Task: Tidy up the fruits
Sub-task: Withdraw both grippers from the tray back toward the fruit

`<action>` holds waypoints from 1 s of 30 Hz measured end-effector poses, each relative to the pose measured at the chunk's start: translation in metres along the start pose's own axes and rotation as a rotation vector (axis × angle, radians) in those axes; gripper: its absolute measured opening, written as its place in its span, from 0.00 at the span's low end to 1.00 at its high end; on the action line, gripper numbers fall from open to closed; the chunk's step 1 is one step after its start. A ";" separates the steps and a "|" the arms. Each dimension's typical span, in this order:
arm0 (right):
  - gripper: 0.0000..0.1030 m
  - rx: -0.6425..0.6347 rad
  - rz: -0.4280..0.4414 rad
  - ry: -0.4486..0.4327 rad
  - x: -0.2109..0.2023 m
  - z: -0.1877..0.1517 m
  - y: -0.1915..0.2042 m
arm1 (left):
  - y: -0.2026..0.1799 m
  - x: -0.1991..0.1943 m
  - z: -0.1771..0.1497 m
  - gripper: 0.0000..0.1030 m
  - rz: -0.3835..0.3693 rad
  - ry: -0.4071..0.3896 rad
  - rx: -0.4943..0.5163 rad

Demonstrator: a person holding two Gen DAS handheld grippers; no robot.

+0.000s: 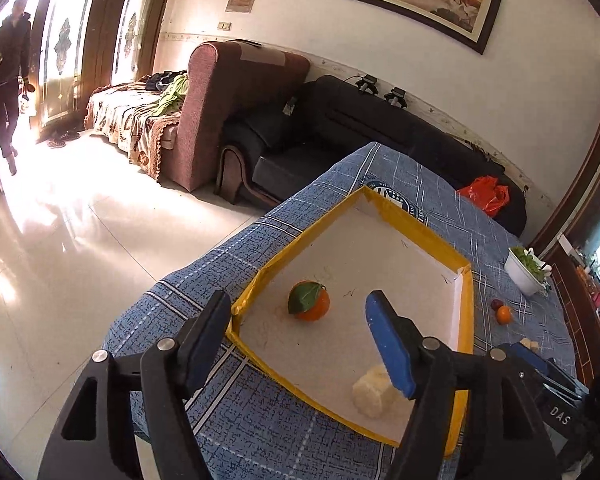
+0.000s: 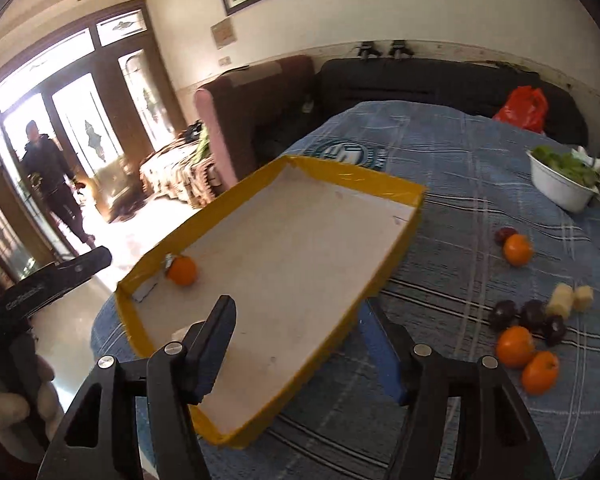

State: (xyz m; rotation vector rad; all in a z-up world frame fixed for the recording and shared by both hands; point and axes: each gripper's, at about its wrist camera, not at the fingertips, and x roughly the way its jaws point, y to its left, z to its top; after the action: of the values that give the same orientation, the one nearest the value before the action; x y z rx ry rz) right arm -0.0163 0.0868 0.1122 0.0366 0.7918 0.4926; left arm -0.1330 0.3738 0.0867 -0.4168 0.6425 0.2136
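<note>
A yellow-rimmed tray (image 1: 464,312) with a white floor lies on the blue checked tablecloth. Inside it sit an orange with a green leaf (image 1: 309,301) and a pale fruit chunk (image 1: 374,390). My left gripper (image 1: 297,296) hangs open above the tray's near end, nothing between its fingers. In the right wrist view the same tray (image 2: 404,196) holds the orange (image 2: 182,270). My right gripper (image 2: 296,308) is open, its fingers astride the tray's right wall, holding nothing. Loose oranges (image 2: 514,346), dark plums (image 2: 504,314) and pale chunks (image 2: 562,298) lie on the cloth to its right.
A white bowl of greens (image 2: 560,188) stands at the table's far right, with another orange (image 2: 518,250) and plum (image 2: 505,234) near it. A red bag (image 2: 524,108) lies on the dark sofa behind. A person (image 2: 52,184) stands in the doorway.
</note>
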 end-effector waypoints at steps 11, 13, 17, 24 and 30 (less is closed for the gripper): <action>0.41 0.043 -0.094 0.181 0.043 -0.025 0.012 | 0.017 0.007 -0.011 0.68 -0.030 0.012 -0.009; 0.30 0.027 -0.093 0.200 0.051 -0.021 0.014 | 0.024 0.010 -0.010 0.68 -0.034 0.023 -0.019; 0.27 0.009 -0.127 0.204 0.055 -0.015 0.011 | 0.039 0.013 -0.007 0.68 -0.030 0.043 -0.053; 0.28 0.058 -0.061 0.204 0.052 -0.013 -0.003 | 0.036 -0.011 -0.004 0.69 -0.002 -0.014 -0.047; 0.33 0.044 0.001 0.102 0.008 -0.015 -0.014 | -0.009 -0.014 -0.015 0.70 -0.010 0.001 0.008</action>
State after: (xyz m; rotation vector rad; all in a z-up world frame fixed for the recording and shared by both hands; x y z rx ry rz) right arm -0.0162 0.0756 0.0929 0.0530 0.9032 0.4804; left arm -0.1489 0.3578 0.0871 -0.4124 0.6423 0.2008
